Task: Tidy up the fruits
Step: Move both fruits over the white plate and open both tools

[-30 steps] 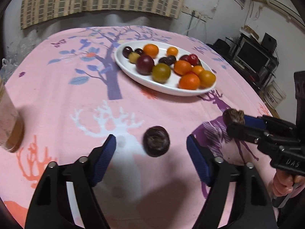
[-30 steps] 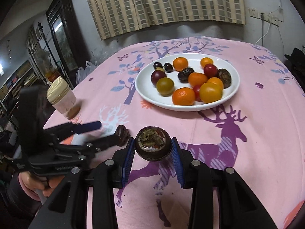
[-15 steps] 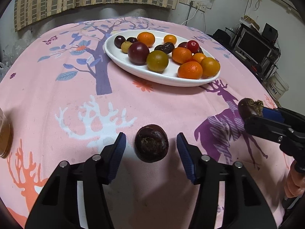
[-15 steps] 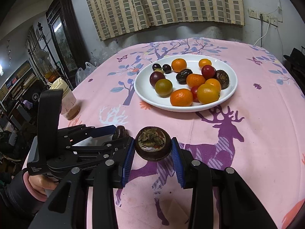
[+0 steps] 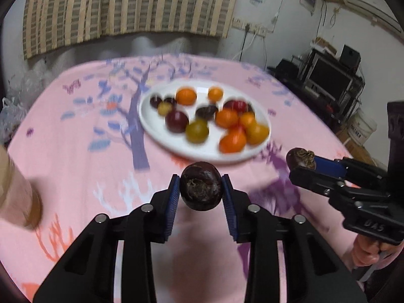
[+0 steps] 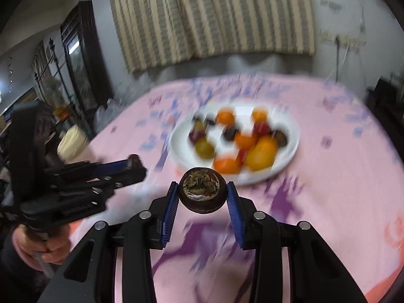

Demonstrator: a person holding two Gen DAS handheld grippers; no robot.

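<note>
Mangosteens sit clamped in both grippers: the left gripper (image 5: 201, 192) pinches a dark mangosteen (image 5: 201, 189), the right gripper (image 6: 202, 194) a calyx-topped mangosteen (image 6: 202, 189). Only the right view shows a capped jar (image 6: 72, 141). Beyond, the fruit-filled white plate (image 5: 161, 136) rests mid-table on pink tablecloth (image 5: 75, 151).
</note>
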